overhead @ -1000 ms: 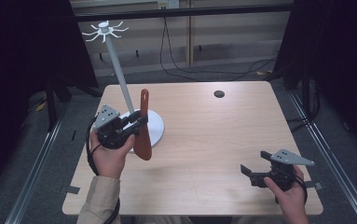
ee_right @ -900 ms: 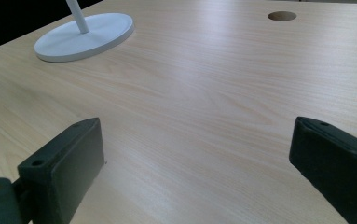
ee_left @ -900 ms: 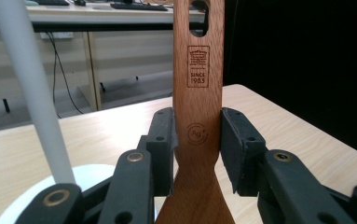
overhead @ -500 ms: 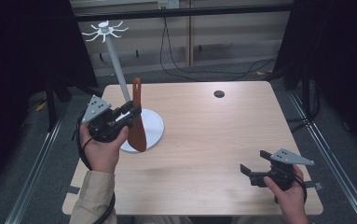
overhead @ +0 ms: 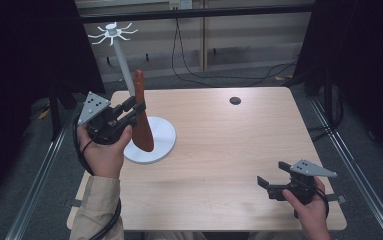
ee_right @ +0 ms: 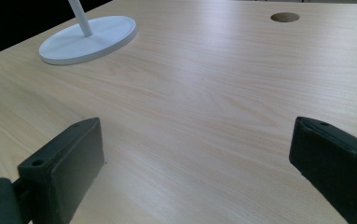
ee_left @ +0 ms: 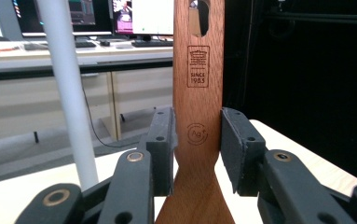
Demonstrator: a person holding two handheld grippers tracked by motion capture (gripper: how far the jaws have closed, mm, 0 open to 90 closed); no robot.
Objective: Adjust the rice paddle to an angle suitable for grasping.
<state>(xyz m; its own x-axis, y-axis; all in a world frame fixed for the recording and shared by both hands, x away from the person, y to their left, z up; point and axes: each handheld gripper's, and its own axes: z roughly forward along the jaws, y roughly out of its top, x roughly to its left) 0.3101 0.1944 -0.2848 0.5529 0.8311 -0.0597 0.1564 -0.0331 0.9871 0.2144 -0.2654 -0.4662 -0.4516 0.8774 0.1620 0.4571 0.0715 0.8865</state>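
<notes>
A brown wooden spatula (overhead: 142, 127) stands upright, handle up, over the round base of a white stand (overhead: 161, 141). My left gripper (overhead: 138, 111) is shut on its handle just above the blade. In the left gripper view the pads (ee_left: 160, 149) press both edges of the spatula (ee_left: 198, 70), which has a hanging hole at the top. The stand's white pole (ee_left: 69, 93) rises just beside it. The pole leans up to a ring of hooks (overhead: 112, 32), well above the handle's end. Low over the table's near right corner, my right gripper (overhead: 271, 176) (ee_right: 204, 163) is open and holds nothing.
The light wooden table (overhead: 219, 150) has a small round hole (overhead: 235, 100) (ee_right: 284, 17) at the back right. The stand's base (ee_right: 87, 39) lies far ahead of the right gripper. Dark floor and cables surround the table.
My left gripper has lifted the spatula and shifted it slightly left, closer to the stand's pole. The right gripper has stayed where it was.
</notes>
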